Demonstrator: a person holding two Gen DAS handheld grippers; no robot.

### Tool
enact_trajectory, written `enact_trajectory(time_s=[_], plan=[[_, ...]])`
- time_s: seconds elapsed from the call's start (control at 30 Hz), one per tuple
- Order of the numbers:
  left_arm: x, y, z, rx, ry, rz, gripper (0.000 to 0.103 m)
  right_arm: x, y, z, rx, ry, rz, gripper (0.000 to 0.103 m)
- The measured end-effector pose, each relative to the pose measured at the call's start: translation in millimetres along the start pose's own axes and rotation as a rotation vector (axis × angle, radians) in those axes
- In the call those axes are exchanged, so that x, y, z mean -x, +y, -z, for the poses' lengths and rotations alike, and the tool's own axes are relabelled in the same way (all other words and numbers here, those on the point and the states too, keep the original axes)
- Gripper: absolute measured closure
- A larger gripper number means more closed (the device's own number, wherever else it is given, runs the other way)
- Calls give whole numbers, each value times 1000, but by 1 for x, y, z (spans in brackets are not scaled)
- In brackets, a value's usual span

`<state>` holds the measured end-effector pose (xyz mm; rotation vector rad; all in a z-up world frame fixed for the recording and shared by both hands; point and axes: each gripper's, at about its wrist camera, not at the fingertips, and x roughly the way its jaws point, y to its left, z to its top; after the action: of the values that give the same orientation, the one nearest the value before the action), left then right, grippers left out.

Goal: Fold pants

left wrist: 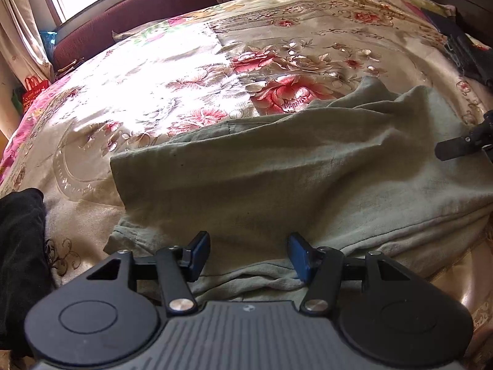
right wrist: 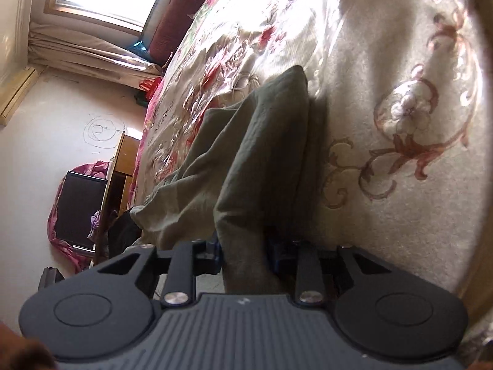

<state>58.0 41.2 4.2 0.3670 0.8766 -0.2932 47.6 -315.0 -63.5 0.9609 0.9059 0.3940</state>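
The grey-green pants (left wrist: 302, 178) lie folded across the near part of a floral bedspread (left wrist: 172, 92). My left gripper (left wrist: 249, 254) is open, its blue-padded fingers (left wrist: 200, 252) apart just above the near edge of the pants, holding nothing. My right gripper (right wrist: 243, 252) is shut on a bunched fold of the pants (right wrist: 265, 160), which rises between its fingers. The right gripper also shows at the right edge of the left wrist view (left wrist: 462, 145), at the pants' right end.
A dark garment (left wrist: 21, 246) lies at the bed's near left. A maroon headboard (left wrist: 123, 21) and a window are beyond the bed. More dark clothing (left wrist: 465, 52) sits at the far right. In the right wrist view a wooden nightstand (right wrist: 123, 166) stands beside the bed.
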Motion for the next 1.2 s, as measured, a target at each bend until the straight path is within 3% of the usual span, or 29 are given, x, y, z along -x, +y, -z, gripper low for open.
enact_trajectory(time_s=[0.1, 0.17, 0.2, 0.27, 0.33, 0.37, 0.43, 0.5, 0.63, 0.73, 0.83, 0.93, 1.0, 1.2], plan=[[13, -4, -6, -24, -70, 7, 34, -10, -2, -3, -32, -18, -20, 78], [24, -5, -10, -30, -123, 39, 33, 2, 0, -1, -49, -70, -11, 98], [26, -6, -12, -36, -137, 59, 31, 13, 2, 1, -69, -103, -12, 98], [17, -12, -12, -63, -101, 63, 22, 47, 16, 10, -45, -195, -95, 98], [-2, -17, -6, -75, -24, 74, 22, 71, 28, 16, 24, -270, -50, 99], [-6, -18, -2, -58, -19, 87, 22, 73, 23, 15, 28, -258, 0, 99], [-5, -16, -1, -40, -25, 96, 22, 60, -5, 13, -85, -160, 108, 99], [-3, -12, -3, -16, -24, 94, 22, 52, -13, 15, -85, -117, 145, 98], [-2, -9, -2, -29, -33, 74, 22, 46, -7, 9, -107, -176, 28, 91], [-2, -6, 0, -12, -42, 71, 22, 30, -5, 3, -57, -145, 70, 70], [-2, 0, 4, 38, -48, 77, 22, 13, -13, 0, -83, -113, 23, 72], [8, -2, 5, 12, -103, 43, 22, 10, -12, -1, -99, -114, 16, 74], [13, -6, 4, -27, -145, 31, 22, 16, -8, 3, -73, -119, 65, 99], [12, -18, -16, -27, -209, 124, 22, 24, 10, 1, -2, -138, 109, 99]])
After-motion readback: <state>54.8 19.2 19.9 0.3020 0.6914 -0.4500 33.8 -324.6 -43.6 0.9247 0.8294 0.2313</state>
